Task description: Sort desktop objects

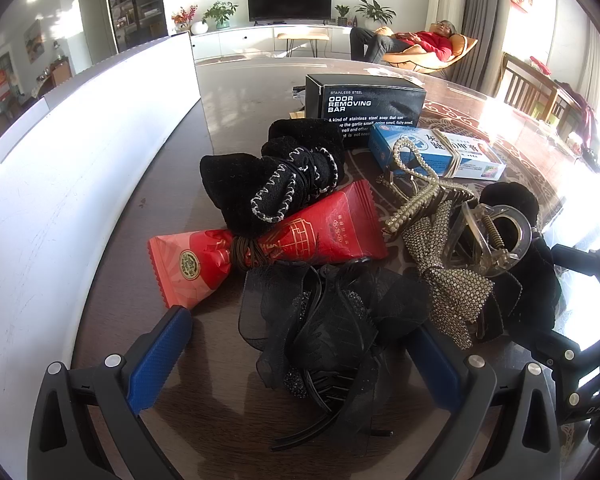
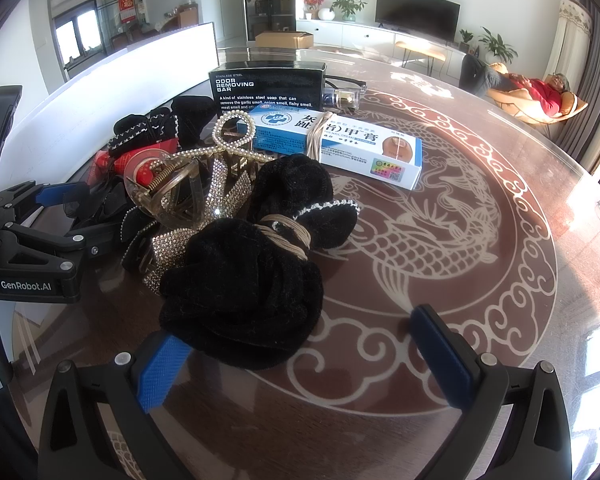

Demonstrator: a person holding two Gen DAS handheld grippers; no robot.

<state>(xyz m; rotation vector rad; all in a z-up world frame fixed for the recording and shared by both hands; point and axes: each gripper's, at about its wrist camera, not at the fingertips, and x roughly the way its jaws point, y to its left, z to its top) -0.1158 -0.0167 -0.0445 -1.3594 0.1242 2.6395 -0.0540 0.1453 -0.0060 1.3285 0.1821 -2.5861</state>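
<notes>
A heap of hair accessories and small packages lies on the table. My left gripper [image 1: 300,360] is open, and a black mesh bow clip [image 1: 328,332] lies between its blue fingers. Beyond it are a red tube [image 1: 276,244], a black stitched velvet bow [image 1: 276,176], a pearl claw clip [image 1: 416,184], a rhinestone bow [image 1: 448,280] and a clear claw clip [image 1: 492,236]. My right gripper [image 2: 300,364] is open too. The near end of a black velvet bow [image 2: 252,280] reaches in by its left finger. A black box [image 2: 268,88] and a blue-white box [image 2: 340,144] sit behind.
A tall white panel [image 1: 60,160] curves along the left side of the heap. The glass-topped table [image 2: 440,248] with a dragon pattern stretches to the right. A person reclines in an orange chair [image 2: 540,108] far off. A wooden chair [image 1: 532,92] stands at the table's far right.
</notes>
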